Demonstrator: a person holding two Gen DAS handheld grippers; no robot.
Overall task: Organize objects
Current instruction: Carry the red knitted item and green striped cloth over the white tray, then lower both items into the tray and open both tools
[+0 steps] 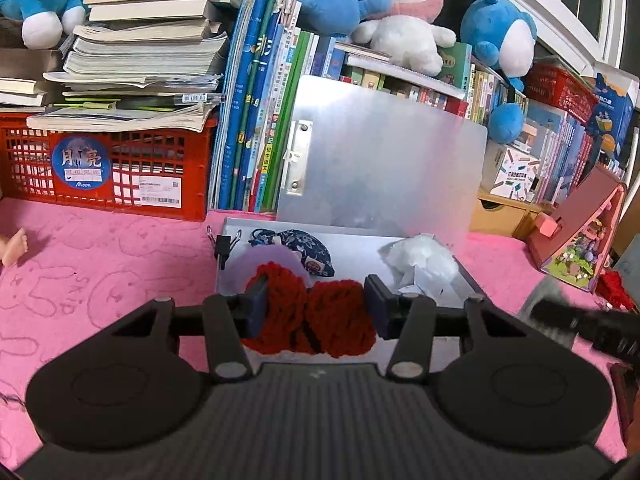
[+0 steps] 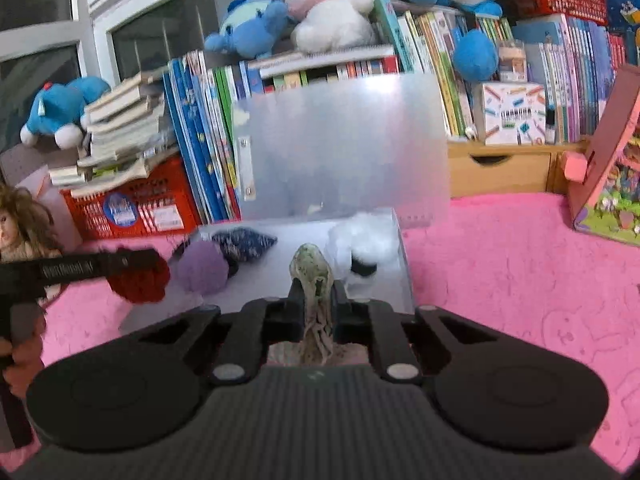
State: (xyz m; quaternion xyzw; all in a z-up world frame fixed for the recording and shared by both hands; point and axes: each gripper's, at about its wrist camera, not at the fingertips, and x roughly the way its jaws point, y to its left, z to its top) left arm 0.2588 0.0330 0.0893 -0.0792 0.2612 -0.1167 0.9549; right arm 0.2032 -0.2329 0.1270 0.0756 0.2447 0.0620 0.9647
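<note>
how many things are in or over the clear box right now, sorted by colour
Red: 1, the yarn bundle in the left gripper
Blue patterned: 1, the pouch
Purple: 1, the round piece
White: 1, the crumpled wad
Black: 1, the binder clip
Greenish grey: 1, the thin cloth item in the right gripper
Total: 6
</note>
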